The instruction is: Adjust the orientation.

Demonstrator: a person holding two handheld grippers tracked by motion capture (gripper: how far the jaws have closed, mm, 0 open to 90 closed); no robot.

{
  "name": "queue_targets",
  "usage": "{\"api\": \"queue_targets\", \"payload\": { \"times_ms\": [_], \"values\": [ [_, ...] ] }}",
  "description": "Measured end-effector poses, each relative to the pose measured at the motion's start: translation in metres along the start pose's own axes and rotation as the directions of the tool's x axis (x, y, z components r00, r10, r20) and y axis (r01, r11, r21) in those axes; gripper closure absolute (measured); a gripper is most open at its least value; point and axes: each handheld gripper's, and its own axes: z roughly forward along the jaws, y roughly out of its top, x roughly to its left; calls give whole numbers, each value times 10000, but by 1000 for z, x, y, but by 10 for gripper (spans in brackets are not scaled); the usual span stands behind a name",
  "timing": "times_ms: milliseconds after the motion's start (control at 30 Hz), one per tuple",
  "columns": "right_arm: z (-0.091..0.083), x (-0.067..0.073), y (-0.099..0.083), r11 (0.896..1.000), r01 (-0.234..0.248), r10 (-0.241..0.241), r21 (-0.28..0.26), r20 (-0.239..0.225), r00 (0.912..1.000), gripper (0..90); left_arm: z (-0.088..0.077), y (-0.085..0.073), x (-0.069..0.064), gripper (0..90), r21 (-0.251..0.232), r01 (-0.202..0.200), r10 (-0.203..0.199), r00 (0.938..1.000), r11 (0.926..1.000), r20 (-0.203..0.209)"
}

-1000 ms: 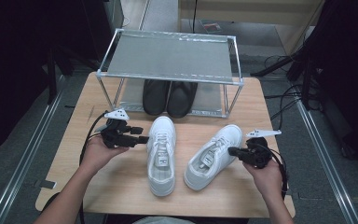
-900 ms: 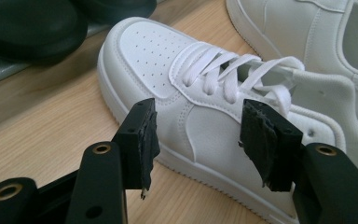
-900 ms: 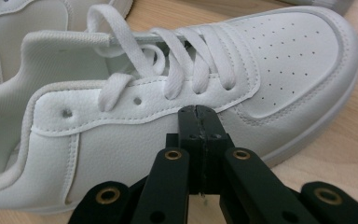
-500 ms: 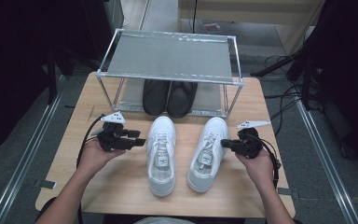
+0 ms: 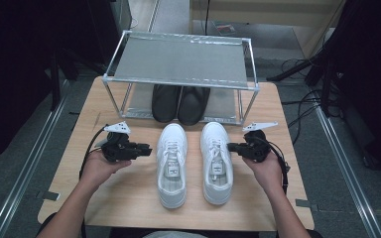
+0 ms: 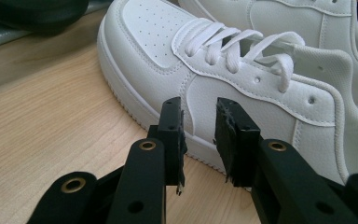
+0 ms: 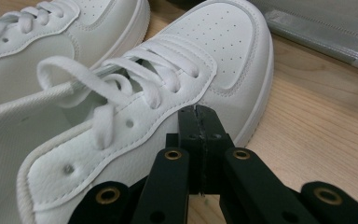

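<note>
Two white sneakers lie side by side on the wooden table [image 5: 104,198], toes pointing at the rack. My left gripper [image 5: 147,148] points at the outer side of the left sneaker [image 5: 172,163]. In the left gripper view its jaws stand a little apart around nothing, left gripper [image 6: 199,135] just short of the left sneaker [image 6: 242,93]. My right gripper [image 5: 231,147] points at the outer side of the right sneaker [image 5: 216,161]. In the right gripper view the right gripper [image 7: 199,126] is shut, its tip at the side of the right sneaker [image 7: 168,84].
A metal rack [image 5: 178,59] with a grey mesh top stands at the back of the table. A pair of black shoes [image 5: 181,101] sits on its lower level. Bare wood lies left, right and in front of the sneakers.
The right sneaker has swung from a slant to lie parallel with the left one. My right gripper has moved inward and forward with it. The left gripper has barely moved.
</note>
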Motion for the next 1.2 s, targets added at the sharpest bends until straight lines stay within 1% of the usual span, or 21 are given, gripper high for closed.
{"api": "queue_targets", "payload": {
  "times_ms": [67, 133, 200, 267, 300, 367, 433, 500, 533, 600, 800, 867, 900, 933, 1000, 1033, 1133, 1200],
  "values": [
    [-4, 2, -2, 9999, 157, -158, 47, 65, 9999, 900, 2, 0, -2, 715, 28, -124, 124, 9999, 9999, 4],
    [-8, 6, -4, 9994, 333, -333, 44, 90, 9994, 900, 4, 0, -4, 738, 89, -218, 218, 9997, 9997, 74],
    [-13, 9, -7, 9990, 443, -443, 107, 27, 9990, 900, 8, -1, -4, 779, 288, -191, 187, 9997, 9994, 156],
    [-15, 12, -10, 9978, 538, -532, 382, -166, 9984, 900, 14, 0, -5, 814, 621, -180, 164, 9995, 9979, 261],
    [-15, 14, -12, 9970, 590, -576, 507, -287, 9979, 900, 17, 0, -6, 829, 827, -245, 219, 9993, 9963, 312],
    [-15, 16, -15, 9959, 648, -636, 632, -204, 9978, 900, 24, 0, -10, 860, 1157, -492, 450, 9982, 9921, 388],
    [-15, 15, -15, 9962, 597, -581, 631, -274, 9979, 900, 30, 1, -13, 873, 1451, -576, 507, 9974, 9877, 508],
    [-14, 15, -15, 9963, 560, -542, 644, -298, 9981, 900, 34, 2, -15, 877, 1605, -547, 467, 9975, 9855, 533],
    [-13, 15, -15, 9962, 579, -560, 644, -308, 9980, 900, 34, 2, -15, 877, 1577, -429, 344, 9978, 9865, 563],
    [-13, 16, -14, 9962, 583, -568, 641, -254, 9981, 900, 35, 2, -16, 873, 1559, -348, 262, 9980, 9872, 570],
    [-12, 16, -13, 9962, 624, -609, 604, -277, 9978, 900, 36, 3, -16, 867, 1603, -388, 301, 9980, 9863, 564],
    [-11, 16, -12, 9966, 593, -578, 576, -269, 9980, 900, 39, 4, -17, 851, 1577, -250, 163, 9983, 9872, 562],
    [-10, 16, -12, 9964, 618, -602, 585, -288, 9978, 900, 40, 5, -17, 840, 1623, -111, 12, 9981, 9867, 610],
    [-10, 16, -11, 9963, 624, -607, 598, -301, 9977, 900, 41, 5, -18, 836, 1561, -88, -16, 9978, 9877, 667],
    [-8, 17, -11, 9965, 597, -575, 581, -381, 9976, 900, 43, 6, -19, 835, 1572, -176, 70, 9977, 9874, 672],
    [-7, 17, -10, 9960, 685, -662, 580, -416, 9969, 900, 44, 6, -20, 835, 1553, -178, 67, 9974, 9877, 720],
    [-4, 20, -8, 9958, 702, -675, 595, -468, 9966, 900, 46, 7, -23, 846, 1536, -314, 212, 9975, 9876, 676],
    [-2, 21, -6, 9954, 768, -740, 571, -502, 9960, 900, 48, 8, -24, 852, 1522, -221, 111, 9973, 9881, 724]
  ]
}}
